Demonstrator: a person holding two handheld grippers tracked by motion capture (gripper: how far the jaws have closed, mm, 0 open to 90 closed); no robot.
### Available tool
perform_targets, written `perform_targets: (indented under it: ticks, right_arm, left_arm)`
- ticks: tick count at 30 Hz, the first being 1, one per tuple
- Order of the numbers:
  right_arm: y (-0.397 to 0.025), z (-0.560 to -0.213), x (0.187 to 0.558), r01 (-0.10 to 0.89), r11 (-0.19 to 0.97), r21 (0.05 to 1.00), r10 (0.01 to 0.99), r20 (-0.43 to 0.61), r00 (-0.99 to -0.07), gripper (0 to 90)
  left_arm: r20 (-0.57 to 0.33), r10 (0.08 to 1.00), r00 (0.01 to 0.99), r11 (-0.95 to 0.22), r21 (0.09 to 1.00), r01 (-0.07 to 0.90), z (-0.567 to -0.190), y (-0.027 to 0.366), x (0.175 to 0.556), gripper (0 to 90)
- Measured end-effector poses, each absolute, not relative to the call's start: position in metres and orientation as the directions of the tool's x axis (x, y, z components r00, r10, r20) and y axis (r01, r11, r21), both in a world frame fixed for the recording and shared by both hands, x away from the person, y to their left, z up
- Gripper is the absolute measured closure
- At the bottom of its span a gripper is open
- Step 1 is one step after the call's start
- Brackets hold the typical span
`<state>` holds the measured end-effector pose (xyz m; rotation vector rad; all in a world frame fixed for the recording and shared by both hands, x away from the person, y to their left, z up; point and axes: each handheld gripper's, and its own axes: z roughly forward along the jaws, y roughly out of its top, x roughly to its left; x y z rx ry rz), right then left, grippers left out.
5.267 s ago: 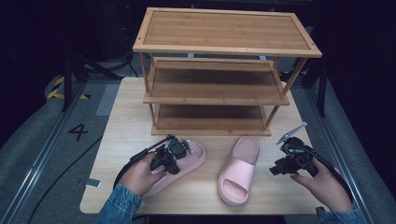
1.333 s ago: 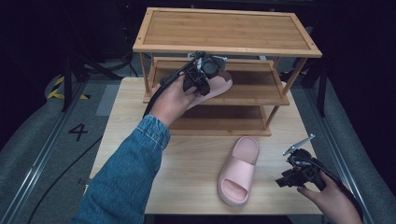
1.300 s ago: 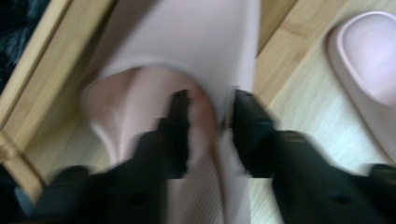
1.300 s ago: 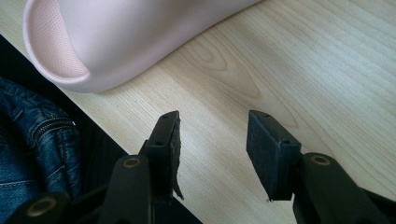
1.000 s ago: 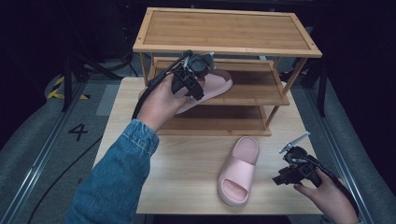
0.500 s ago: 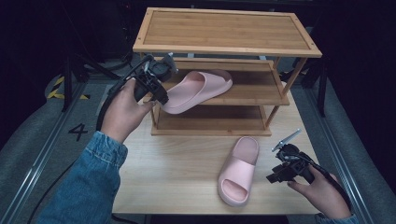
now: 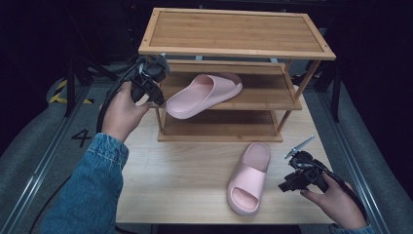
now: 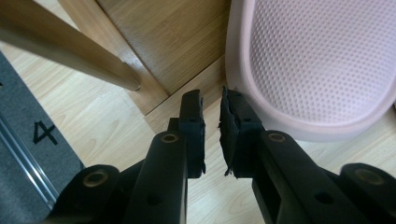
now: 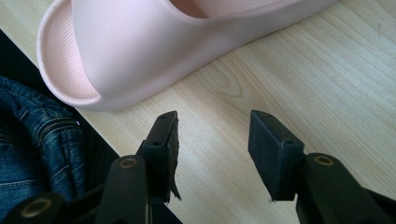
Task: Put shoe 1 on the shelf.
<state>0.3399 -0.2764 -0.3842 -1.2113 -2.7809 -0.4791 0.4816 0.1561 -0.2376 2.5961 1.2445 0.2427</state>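
Observation:
A pink slipper (image 7: 204, 95) lies on the middle shelf (image 7: 265, 91) of a wooden three-tier rack (image 7: 234, 31), its heel (image 8: 317, 70) jutting past the shelf's left front corner. My left gripper (image 7: 155, 97) (image 8: 212, 109) hovers just left of that heel, jaws almost together with a thin gap and nothing between them. The second pink slipper (image 7: 249, 178) (image 9: 140, 46) rests on the table in front of the rack. Just right of it, near the table's front right, my right gripper (image 7: 287, 185) (image 9: 212, 121) is open and empty.
The light wooden table (image 7: 185, 165) has bare room at the left front. A rack post (image 8: 70, 51) stands close beside the left jaws. The rack's bottom shelf (image 7: 219, 126) holds nothing. A denim sleeve (image 7: 92, 190) reaches in from the lower left.
The left gripper carried one slipper from the table to the middle shelf, let it go and drew back to the left. The right gripper barely shifted beside the other slipper.

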Motion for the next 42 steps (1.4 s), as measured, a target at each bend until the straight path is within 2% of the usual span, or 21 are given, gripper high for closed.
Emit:
perform_targets:
  ticks: [2,4,7,16,22,29,35,40,42]
  right_arm:
    - [-0.277,-0.384,0.34,0.724,0.64,0.256,0.701,0.19,-0.687,53.0]
    - [-0.278,-0.385,0.34,0.725,0.638,0.259,0.699,0.199,-0.687,53.0]
    - [-0.278,-0.386,0.34,0.727,0.638,0.254,0.699,0.203,-0.685,52.9]
    - [-0.279,-0.384,0.34,0.724,0.638,0.263,0.699,0.196,-0.687,53.0]
    - [-0.28,-0.384,0.34,0.724,0.639,0.261,0.699,0.195,-0.688,53.0]
    - [-0.282,-0.383,0.339,0.726,0.634,0.267,0.702,0.194,-0.685,53.1]
    - [-0.281,-0.384,0.339,0.727,0.634,0.263,0.704,0.195,-0.683,53.1]
    - [-0.281,-0.383,0.338,0.727,0.634,0.263,0.704,0.194,-0.683,53.1]
    - [-0.281,-0.383,0.338,0.727,0.634,0.265,0.704,0.191,-0.684,53.1]
  left_arm:
    - [0.046,0.755,0.654,-0.636,0.293,0.714,-0.237,0.154,0.48,77.7]
    - [-0.007,0.739,0.674,-0.642,0.296,0.707,-0.237,0.15,0.475,76.6]
    - [0.02,0.724,0.69,-0.666,0.284,0.69,-0.236,0.143,0.467,76.8]
    - [-0.014,0.647,0.763,-0.728,0.288,0.622,-0.236,0.105,0.439,78.0]
    - [-0.023,0.607,0.794,-0.758,0.284,0.587,-0.236,0.081,0.433,77.9]
    - [-0.033,0.573,0.819,-0.779,0.289,0.557,-0.23,0.069,0.417,78.4]
    - [-0.065,0.494,0.867,-0.826,0.278,0.491,-0.231,0.042,0.4,77.6]
    - [-0.024,0.504,0.863,-0.833,0.251,0.493,-0.243,0.029,0.406,76.7]
    - [-0.043,0.517,0.855,-0.824,0.243,0.511,-0.245,0.03,0.41,77.8]
